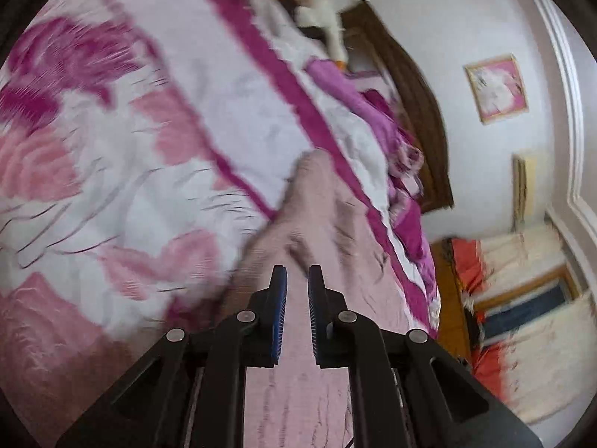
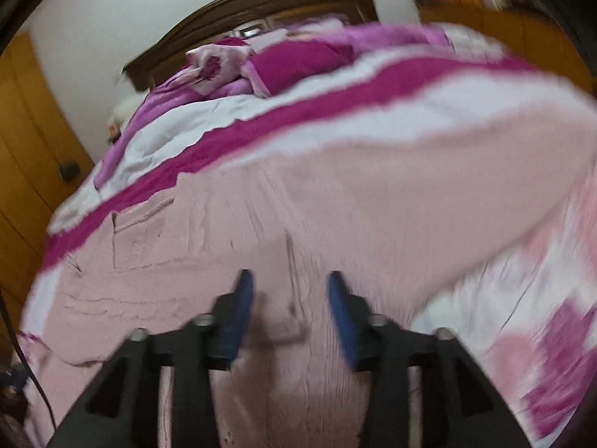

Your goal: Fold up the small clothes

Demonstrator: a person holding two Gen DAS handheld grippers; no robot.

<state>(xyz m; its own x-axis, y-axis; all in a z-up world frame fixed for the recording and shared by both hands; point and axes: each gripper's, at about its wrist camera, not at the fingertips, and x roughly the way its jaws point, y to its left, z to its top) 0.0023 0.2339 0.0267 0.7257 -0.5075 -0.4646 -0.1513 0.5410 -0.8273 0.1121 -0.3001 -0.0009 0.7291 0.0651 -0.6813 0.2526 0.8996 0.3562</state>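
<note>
A pale pink knitted garment (image 1: 317,201) lies on the bed's pink, white and magenta bedspread (image 1: 149,112). My left gripper (image 1: 297,272) is shut, and the cloth rises in a creased ridge toward its blue pads, so it looks pinched there. In the right wrist view the same garment (image 2: 335,201) spreads wide under my right gripper (image 2: 291,280), which stands open just above it. Nothing is pressed between its blue fingers (image 2: 341,310). A small pale label (image 2: 287,330) shows on the cloth between them. Both views are blurred.
Magenta pillows (image 2: 298,63) are heaped against the dark wooden headboard (image 2: 261,3). A white plush toy (image 1: 317,11) lies near the pillows. A framed picture (image 1: 496,87) hangs on the wall. Wooden wardrobe doors (image 2: 26,142) stand beside the bed, with orange and cream curtains (image 1: 522,298) nearby.
</note>
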